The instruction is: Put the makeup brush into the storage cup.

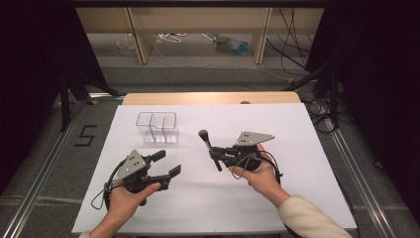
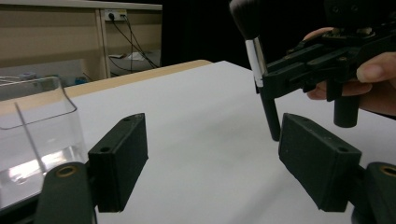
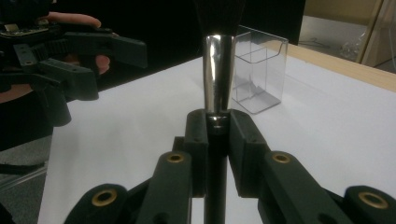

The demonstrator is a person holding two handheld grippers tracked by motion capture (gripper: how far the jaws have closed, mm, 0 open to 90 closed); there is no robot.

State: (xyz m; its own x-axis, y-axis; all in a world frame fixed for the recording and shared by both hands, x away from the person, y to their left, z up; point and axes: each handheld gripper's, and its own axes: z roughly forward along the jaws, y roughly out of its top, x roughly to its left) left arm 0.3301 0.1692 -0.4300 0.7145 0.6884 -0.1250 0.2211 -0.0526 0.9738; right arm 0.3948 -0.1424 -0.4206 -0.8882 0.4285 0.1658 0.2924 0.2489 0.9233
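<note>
The right hand-held gripper [image 1: 216,153] is clamped on a makeup brush [image 1: 208,146], while the left hand-held gripper [image 1: 168,163], jaws apart and empty, sits beside it, the clear organizer [image 1: 157,127] beyond both.

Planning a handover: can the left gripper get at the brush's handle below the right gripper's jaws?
Probably yes: the left gripper is open, and the makeup brush handle hangs free below the right gripper, with bare table between.
</note>
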